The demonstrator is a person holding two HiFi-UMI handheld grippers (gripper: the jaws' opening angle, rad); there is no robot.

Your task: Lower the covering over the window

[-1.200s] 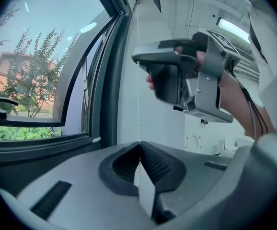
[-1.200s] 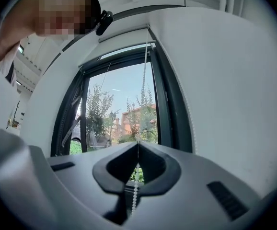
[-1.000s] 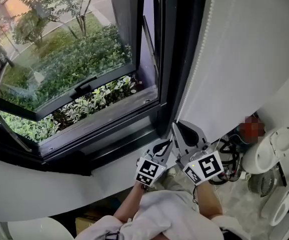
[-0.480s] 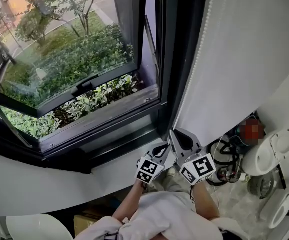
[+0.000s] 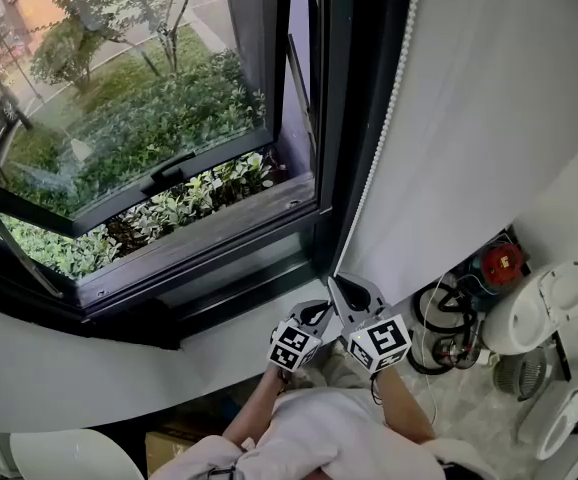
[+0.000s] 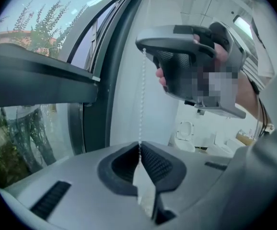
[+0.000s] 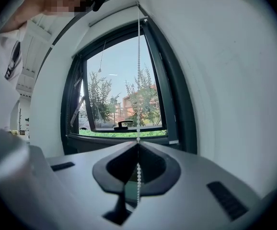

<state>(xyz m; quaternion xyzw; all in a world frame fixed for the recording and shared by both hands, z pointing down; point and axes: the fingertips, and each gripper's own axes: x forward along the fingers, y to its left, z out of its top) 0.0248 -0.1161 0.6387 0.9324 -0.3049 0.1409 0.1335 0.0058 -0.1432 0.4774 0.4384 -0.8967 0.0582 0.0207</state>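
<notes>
Left gripper view: the left gripper (image 6: 139,146) has its jaws pressed together, pinching the bead chain (image 6: 141,99). The chain runs straight up from the tips to the tips of the right gripper (image 6: 143,44) just above. Right gripper view: those jaws are also clamped on the chain, which rises taut in front of the window (image 7: 124,95) to the frame's top. Head view: both grippers are side by side, low, right of the open sash (image 5: 139,138) and near the white wall (image 5: 489,118). The chain climbs along the dark frame edge. Glass uncovered.
</notes>
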